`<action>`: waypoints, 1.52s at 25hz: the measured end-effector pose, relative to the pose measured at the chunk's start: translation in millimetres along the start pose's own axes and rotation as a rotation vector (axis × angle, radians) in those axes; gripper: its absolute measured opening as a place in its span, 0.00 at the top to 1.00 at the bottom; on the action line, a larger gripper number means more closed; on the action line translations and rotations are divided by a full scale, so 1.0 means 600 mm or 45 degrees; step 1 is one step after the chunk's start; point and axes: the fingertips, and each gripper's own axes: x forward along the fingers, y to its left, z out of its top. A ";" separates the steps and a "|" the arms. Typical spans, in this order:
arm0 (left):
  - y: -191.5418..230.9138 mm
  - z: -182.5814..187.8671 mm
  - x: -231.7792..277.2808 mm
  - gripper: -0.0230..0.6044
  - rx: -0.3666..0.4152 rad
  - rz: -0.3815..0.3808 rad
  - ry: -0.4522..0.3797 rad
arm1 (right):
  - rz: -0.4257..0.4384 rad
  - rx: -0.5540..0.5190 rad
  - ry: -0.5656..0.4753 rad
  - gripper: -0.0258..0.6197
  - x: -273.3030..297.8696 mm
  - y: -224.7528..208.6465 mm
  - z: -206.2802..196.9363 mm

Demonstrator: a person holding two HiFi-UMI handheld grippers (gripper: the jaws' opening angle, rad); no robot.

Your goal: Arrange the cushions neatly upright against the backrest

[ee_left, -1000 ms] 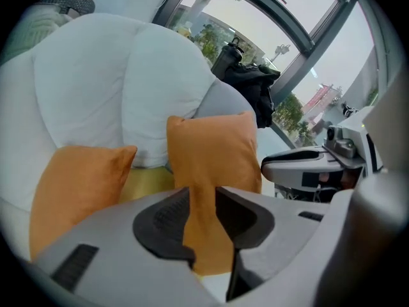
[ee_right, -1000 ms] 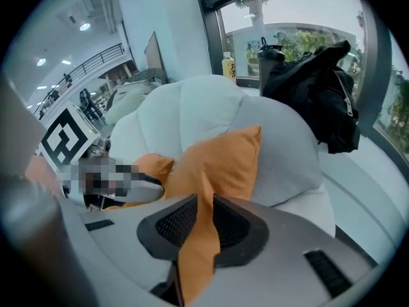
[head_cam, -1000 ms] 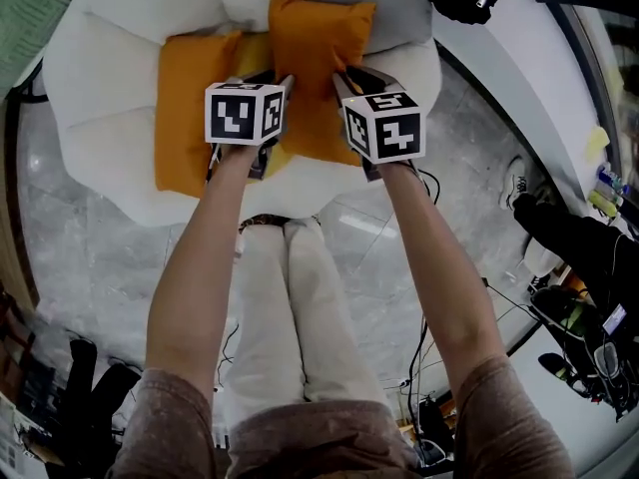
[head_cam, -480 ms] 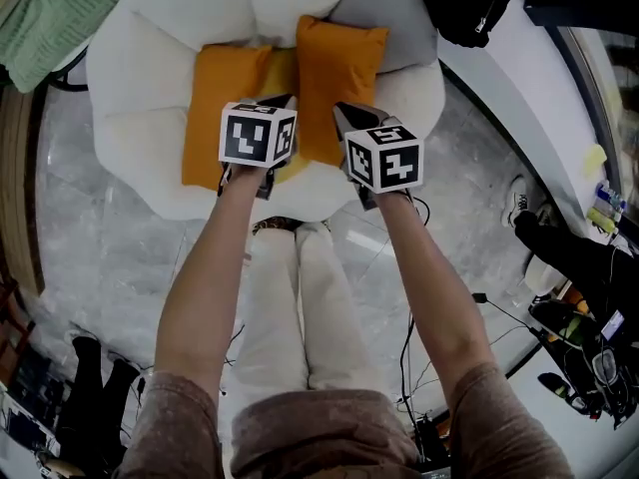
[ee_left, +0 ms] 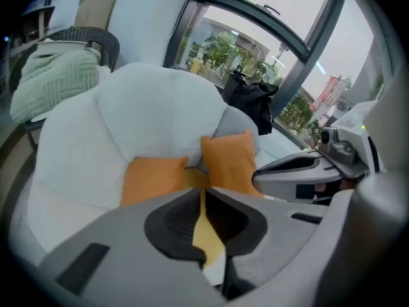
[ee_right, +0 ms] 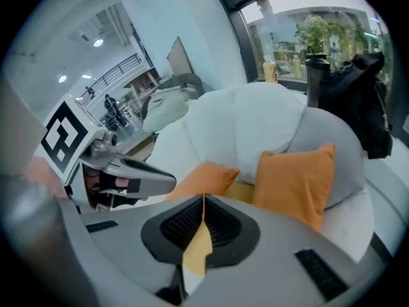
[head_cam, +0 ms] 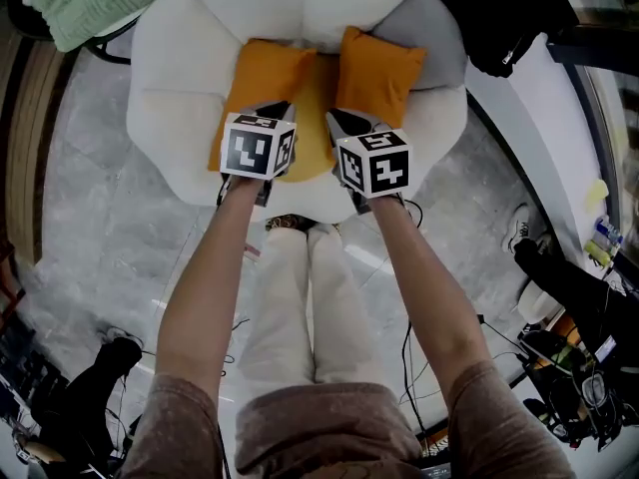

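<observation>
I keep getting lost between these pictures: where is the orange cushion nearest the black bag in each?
Head view: orange cushion, upper middle, slightly right.
Left gripper view: orange cushion near centre.
Right gripper view: orange cushion right of centre.
Shared landmark: black bag, up and right of it.

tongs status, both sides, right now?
Left tongs: closed, holding nothing.
Right tongs: closed, holding nothing.
</observation>
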 end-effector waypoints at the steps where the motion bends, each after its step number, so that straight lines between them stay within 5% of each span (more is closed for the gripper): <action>1: 0.013 -0.006 -0.010 0.92 -0.009 0.005 -0.002 | 0.012 -0.013 0.006 0.92 0.008 0.019 0.003; 5: 0.059 -0.029 -0.041 0.79 -0.081 0.038 0.008 | 0.039 -0.057 0.045 0.91 0.043 0.074 0.003; 7: 0.076 -0.040 -0.047 0.77 -0.099 0.051 0.015 | 0.070 -0.044 0.078 0.73 0.064 0.093 -0.001; 8: 0.085 -0.045 -0.051 0.77 -0.106 0.054 0.018 | 0.092 -0.033 0.095 0.72 0.074 0.105 -0.003; 13: 0.136 -0.064 -0.062 0.77 -0.136 0.066 0.022 | 0.139 -0.052 0.159 0.72 0.125 0.152 -0.008; 26: 0.244 -0.163 0.008 0.68 -0.199 0.080 0.089 | 0.050 -0.072 0.286 0.72 0.254 0.154 -0.090; 31: 0.250 -0.200 0.033 0.66 -0.282 0.015 0.087 | 0.046 -0.058 0.315 0.72 0.277 0.157 -0.120; 38: 0.266 -0.201 0.035 0.66 -0.264 0.028 0.084 | 0.059 -0.056 0.290 0.72 0.296 0.159 -0.120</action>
